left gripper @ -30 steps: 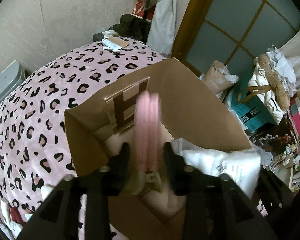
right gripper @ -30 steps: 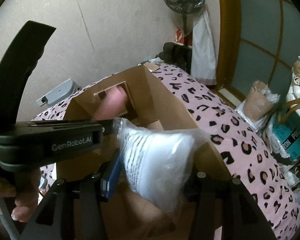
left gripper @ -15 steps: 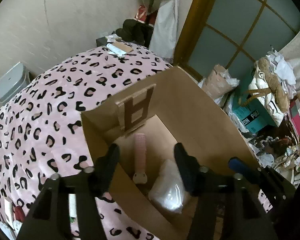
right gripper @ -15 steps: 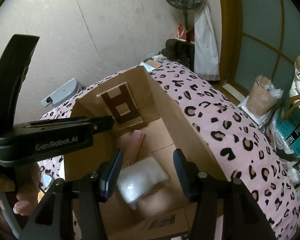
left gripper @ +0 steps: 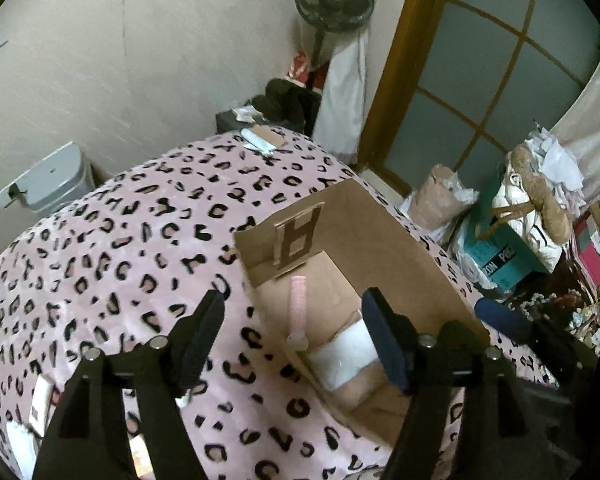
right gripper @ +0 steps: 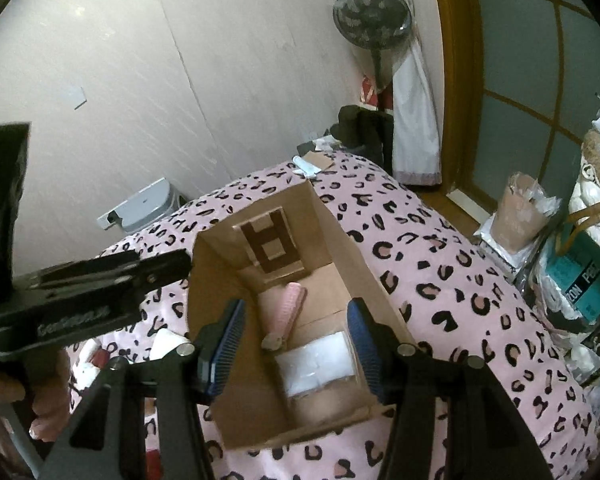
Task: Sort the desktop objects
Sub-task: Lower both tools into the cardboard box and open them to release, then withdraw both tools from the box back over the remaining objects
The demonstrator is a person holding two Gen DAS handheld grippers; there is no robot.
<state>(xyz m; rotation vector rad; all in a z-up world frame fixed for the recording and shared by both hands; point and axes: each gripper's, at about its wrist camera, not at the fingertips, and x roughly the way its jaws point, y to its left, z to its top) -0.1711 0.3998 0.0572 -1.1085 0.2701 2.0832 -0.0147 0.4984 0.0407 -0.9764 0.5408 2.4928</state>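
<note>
An open brown cardboard box (left gripper: 384,232) (right gripper: 332,240) stands on a pink leopard-print cover (left gripper: 120,248) (right gripper: 460,264). Inside it lie a pink comb-like item (left gripper: 299,312) (right gripper: 286,308) and a white plastic-wrapped pack (left gripper: 346,354) (right gripper: 318,364). My left gripper (left gripper: 296,336) is open and empty, above the box's left edge. My right gripper (right gripper: 296,340) is open and empty, above the box. The left gripper's body (right gripper: 80,292) shows at the left of the right wrist view.
Small loose items lie on the cover at lower left (left gripper: 40,400) (right gripper: 168,342). A card and paper (left gripper: 260,140) lie at the cover's far edge. A fan (right gripper: 372,16), a grey bin (left gripper: 48,180) and piled bags (left gripper: 532,216) stand around.
Both grippers opened and dropped the pink item and the white pack into the box. Both have since pulled back and up, the left one also leftward.
</note>
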